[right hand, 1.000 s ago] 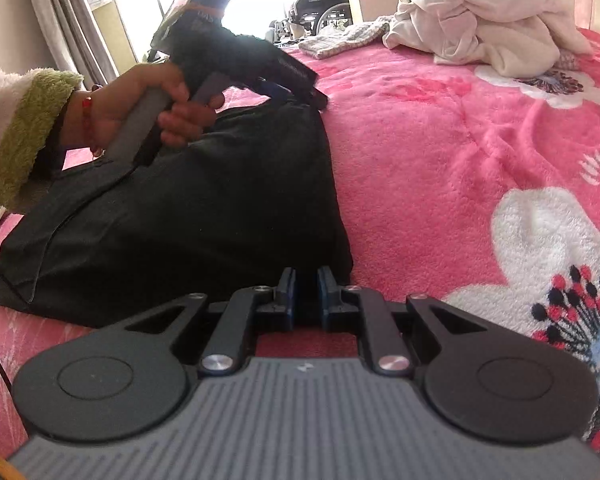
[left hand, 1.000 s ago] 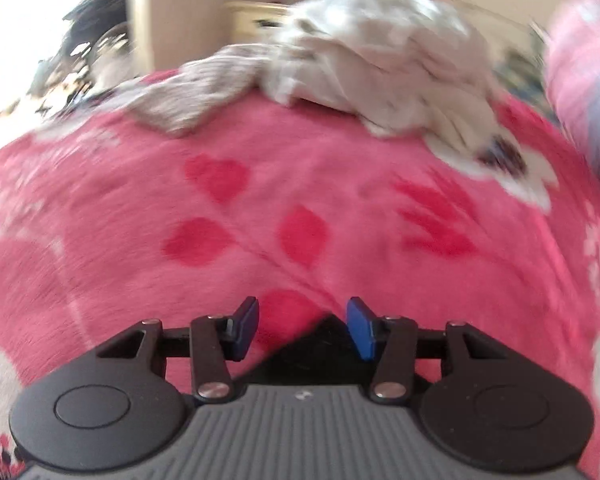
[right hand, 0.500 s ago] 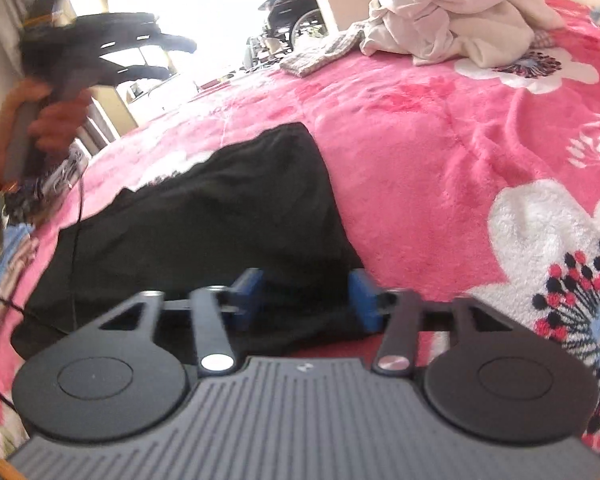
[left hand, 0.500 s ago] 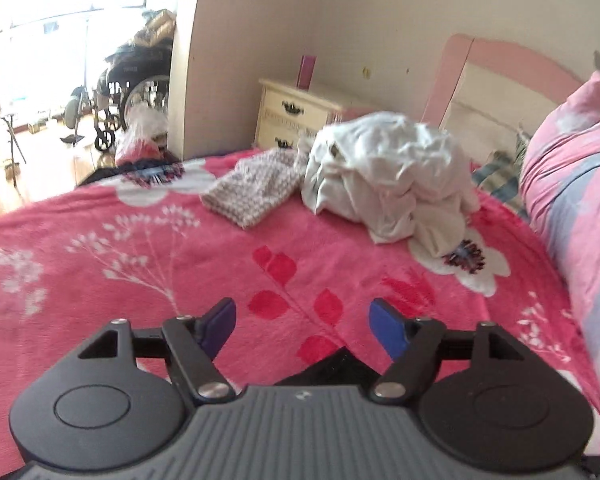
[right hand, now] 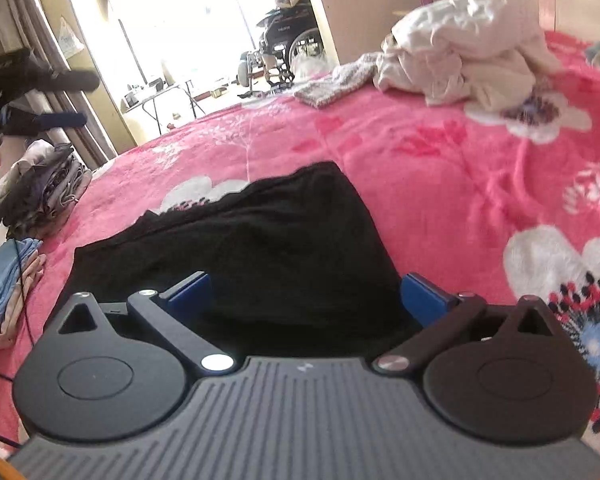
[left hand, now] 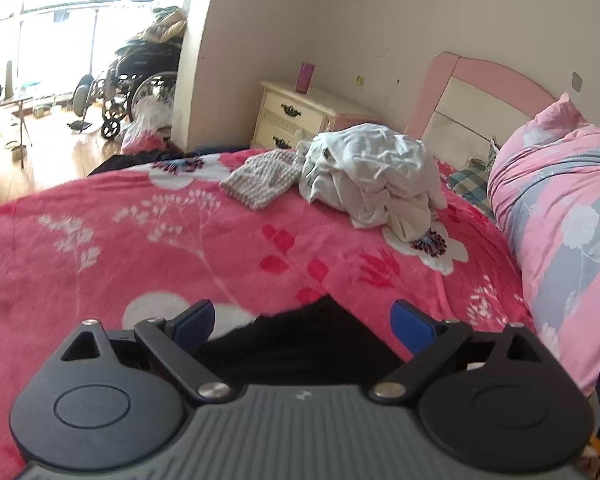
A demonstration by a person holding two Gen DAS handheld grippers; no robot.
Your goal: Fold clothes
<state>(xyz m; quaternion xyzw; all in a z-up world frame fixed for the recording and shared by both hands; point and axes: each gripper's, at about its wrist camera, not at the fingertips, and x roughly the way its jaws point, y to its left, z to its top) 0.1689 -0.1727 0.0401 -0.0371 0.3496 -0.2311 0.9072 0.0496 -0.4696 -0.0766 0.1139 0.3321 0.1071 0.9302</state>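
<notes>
Daylit room, bright. Light enters from the window (left hand: 72, 20) at far left of the left wrist view, blown out to white there; the same opening glares in the right wrist view and washes out detail around it. Fisheye bends walls and the bed (left hand: 140, 240) edge toward the frame corners, which go dark. Right wrist view soft with motion blur, worst on the white clothes pile (right hand: 460, 48). Shadows faint, diffuse.

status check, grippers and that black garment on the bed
Left gripper open, empty. Right gripper open, empty. Black garment lying folded on pink blanket. Nothing blocking it.
</notes>
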